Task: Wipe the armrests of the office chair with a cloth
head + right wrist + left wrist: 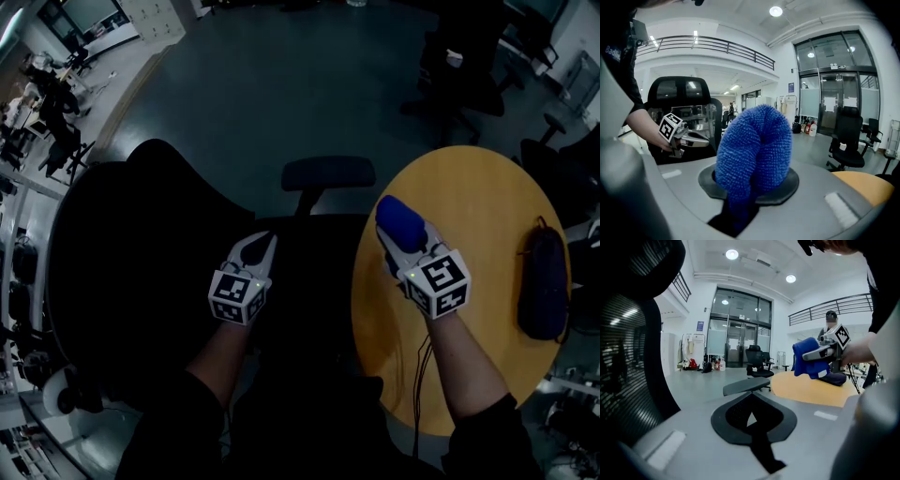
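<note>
The black office chair [122, 281] fills the left of the head view, its right armrest [328, 173] pointing toward the round table. That armrest [745, 386] lies ahead of my left gripper [265, 246], which hovers over the seat, shut and empty. My right gripper [401, 236] is over the table's left edge, shut on a folded blue cloth [400, 223]. In the right gripper view the cloth [754, 150] bulges up between the jaws and hides much beyond. The left gripper view shows the cloth [806, 359] held to the right of the armrest, apart from it.
A round yellow table [478, 216] stands right of the chair, with a dark bag [544, 281] on its far right side. A cable [422, 375] crosses the table near my right arm. Other office chairs [455, 84] stand farther off on the grey floor.
</note>
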Demonstrator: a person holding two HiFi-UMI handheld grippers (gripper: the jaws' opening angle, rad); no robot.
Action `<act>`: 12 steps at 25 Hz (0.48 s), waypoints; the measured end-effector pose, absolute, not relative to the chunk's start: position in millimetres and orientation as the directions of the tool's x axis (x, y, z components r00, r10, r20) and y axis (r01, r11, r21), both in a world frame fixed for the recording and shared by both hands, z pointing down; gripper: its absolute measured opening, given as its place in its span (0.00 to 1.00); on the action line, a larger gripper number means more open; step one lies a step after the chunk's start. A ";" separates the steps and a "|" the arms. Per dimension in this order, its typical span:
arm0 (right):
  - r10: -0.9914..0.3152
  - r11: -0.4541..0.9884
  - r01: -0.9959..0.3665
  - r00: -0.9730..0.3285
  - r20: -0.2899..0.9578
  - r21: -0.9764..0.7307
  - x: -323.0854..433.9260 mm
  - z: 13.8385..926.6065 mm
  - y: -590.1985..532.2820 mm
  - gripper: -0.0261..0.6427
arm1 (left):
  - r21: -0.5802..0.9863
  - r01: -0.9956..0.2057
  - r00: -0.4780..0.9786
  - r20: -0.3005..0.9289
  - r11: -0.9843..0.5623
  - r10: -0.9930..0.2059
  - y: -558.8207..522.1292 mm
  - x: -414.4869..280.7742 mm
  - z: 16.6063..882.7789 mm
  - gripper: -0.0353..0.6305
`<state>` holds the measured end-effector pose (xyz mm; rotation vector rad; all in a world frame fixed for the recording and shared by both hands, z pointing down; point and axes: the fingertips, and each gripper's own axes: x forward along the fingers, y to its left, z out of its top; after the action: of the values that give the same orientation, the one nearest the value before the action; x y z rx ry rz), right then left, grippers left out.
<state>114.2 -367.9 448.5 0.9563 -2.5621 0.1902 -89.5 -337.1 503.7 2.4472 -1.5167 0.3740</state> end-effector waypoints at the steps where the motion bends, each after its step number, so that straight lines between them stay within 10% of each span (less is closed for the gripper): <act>1: -0.601 0.757 -0.653 -0.681 0.419 0.024 110.9 450.5 -378.9 0.20 | 0.069 -0.899 0.429 0.334 -0.432 -0.839 -347.7 -90.7 506.0 0.08; 12: -0.584 0.747 -0.664 -0.637 0.502 0.026 94.9 484.3 -476.2 0.20 | 0.093 -0.900 0.429 0.363 -0.426 -0.827 -425.2 -99.5 547.5 0.08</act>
<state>94.9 -476.2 484.3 0.9441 -2.4565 0.2196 -99.5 -425.2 547.5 2.4123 -1.4982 0.3829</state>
